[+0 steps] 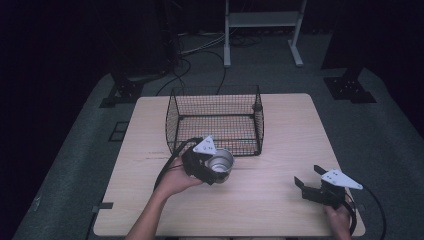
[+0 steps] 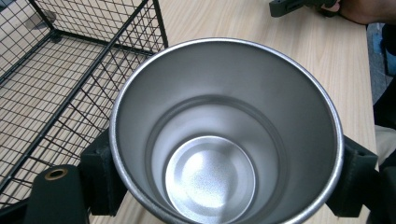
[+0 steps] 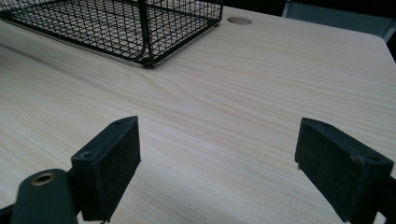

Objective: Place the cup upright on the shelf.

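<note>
A shiny steel cup (image 1: 220, 162) hangs just in front of the black wire basket (image 1: 216, 122), clamped by my left gripper (image 1: 214, 172). In the left gripper view the cup (image 2: 224, 135) is seen from above, empty, with a black pad pressed against each side of its wall. The basket (image 2: 56, 84) lies to the left of it there, its front wall close to the cup's rim. My right gripper (image 1: 307, 181) rests low near the table's right front corner. Its jaws stand wide apart over bare wood (image 3: 217, 154), with nothing between the pads (image 3: 114, 163).
The light wooden table (image 1: 280, 130) carries the basket at its middle back. A corner of the basket (image 3: 140, 28) shows far off in the right gripper view. Cables and stand legs (image 1: 260, 35) lie on the floor beyond the table.
</note>
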{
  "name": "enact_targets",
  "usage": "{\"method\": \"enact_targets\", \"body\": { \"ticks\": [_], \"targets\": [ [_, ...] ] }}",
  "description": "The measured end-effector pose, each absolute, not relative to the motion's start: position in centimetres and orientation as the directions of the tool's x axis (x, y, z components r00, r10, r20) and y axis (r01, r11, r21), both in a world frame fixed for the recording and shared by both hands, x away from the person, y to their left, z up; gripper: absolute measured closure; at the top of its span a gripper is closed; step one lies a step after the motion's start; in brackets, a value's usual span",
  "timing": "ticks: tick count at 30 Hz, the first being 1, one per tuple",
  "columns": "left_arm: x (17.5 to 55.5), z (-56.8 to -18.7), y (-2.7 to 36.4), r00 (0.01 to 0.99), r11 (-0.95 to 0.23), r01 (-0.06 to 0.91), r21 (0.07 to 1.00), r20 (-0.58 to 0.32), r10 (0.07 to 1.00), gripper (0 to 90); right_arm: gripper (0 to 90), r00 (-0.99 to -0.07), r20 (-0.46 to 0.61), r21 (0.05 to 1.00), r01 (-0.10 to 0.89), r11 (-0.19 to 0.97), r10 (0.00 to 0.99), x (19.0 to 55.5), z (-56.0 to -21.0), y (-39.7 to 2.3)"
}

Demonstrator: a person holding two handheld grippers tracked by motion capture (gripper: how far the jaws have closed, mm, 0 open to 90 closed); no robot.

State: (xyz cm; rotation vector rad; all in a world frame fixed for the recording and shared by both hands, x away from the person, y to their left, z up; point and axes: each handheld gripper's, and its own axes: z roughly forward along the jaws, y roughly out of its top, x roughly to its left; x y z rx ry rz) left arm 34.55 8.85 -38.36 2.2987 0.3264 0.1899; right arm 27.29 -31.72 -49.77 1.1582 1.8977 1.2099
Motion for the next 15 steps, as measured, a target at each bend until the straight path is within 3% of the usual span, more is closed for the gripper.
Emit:
{"method": "enact_targets", "body": {
  "ticks": [15],
  "targets": [
    [36.0, -35.6, 8.5, 0.957, -0.674, 0.169, 0.719, 0.043, 0.286, 17.8, 13.6, -0.446, -0.034, 0.916, 0.345, 0.207, 0.895, 27.3, -49.8, -31.7]
  ]
}}
